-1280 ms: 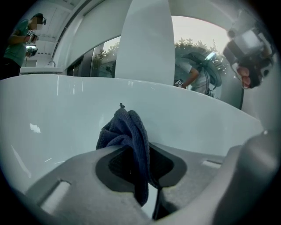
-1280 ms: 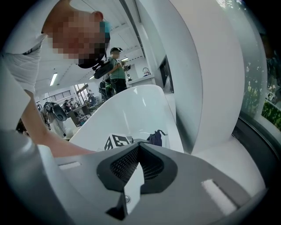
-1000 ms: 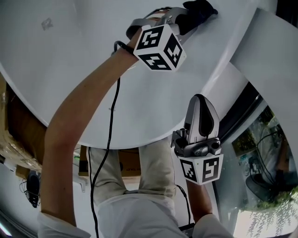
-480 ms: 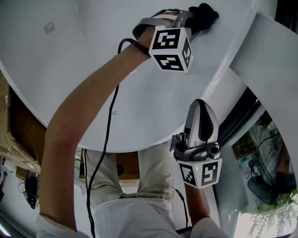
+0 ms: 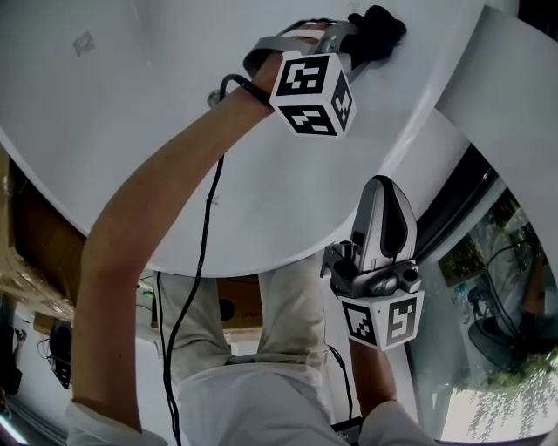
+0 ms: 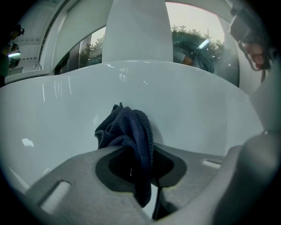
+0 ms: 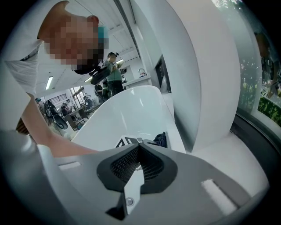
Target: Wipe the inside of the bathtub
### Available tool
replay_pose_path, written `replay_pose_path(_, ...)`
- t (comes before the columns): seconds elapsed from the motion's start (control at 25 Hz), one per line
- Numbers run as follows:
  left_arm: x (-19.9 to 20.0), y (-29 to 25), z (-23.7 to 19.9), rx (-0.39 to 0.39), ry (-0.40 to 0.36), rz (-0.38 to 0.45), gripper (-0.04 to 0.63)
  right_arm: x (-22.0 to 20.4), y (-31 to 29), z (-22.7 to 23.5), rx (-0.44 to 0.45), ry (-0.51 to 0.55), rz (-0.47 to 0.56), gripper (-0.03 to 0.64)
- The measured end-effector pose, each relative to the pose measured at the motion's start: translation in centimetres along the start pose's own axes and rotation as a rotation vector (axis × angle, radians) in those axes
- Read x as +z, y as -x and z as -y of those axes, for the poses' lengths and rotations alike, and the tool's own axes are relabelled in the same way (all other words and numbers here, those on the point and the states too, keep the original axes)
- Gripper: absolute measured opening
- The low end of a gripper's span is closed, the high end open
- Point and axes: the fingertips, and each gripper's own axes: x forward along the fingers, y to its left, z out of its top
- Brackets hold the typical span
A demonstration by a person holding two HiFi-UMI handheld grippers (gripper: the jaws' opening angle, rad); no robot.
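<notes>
The white bathtub (image 5: 131, 113) fills the upper part of the head view. My left gripper (image 5: 350, 42) reaches into it at the far right and is shut on a dark blue cloth (image 5: 377, 26), which is pressed against the tub's curved inner wall (image 6: 197, 101). In the left gripper view the bunched cloth (image 6: 127, 127) hangs between the jaws of the left gripper (image 6: 140, 165). My right gripper (image 5: 384, 190) hovers over the tub's near rim, shut with nothing in it. The right gripper view shows the right gripper (image 7: 138, 154) pointing along the tub at the cloth (image 7: 160, 139).
A white column (image 5: 514, 78) and a window with greenery (image 5: 497, 261) stand right of the tub. Cardboard boxes (image 5: 35, 253) lie at the left. A black cable (image 5: 202, 253) trails from the left gripper past my legs. People stand in the background (image 7: 114, 72).
My left gripper has slid the cloth a little to the right along the tub wall, then eased back slightly. The right gripper has hardly moved.
</notes>
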Motion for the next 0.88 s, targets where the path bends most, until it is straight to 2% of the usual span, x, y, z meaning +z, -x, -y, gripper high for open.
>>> replay_pose_path(0.32,-1.1,0.7,3.7,-0.049,-0.029,-0.008,0.078,-0.4,0.1,-0.4,0.007,0.006,-0.001,0.002)
replay_pose_path(0.88,-2.5,1.9,9.7,-0.113,-0.025,-0.019,0.078,-1.5,0.8,-0.2,-0.011,0.000,-0.002,0.002)
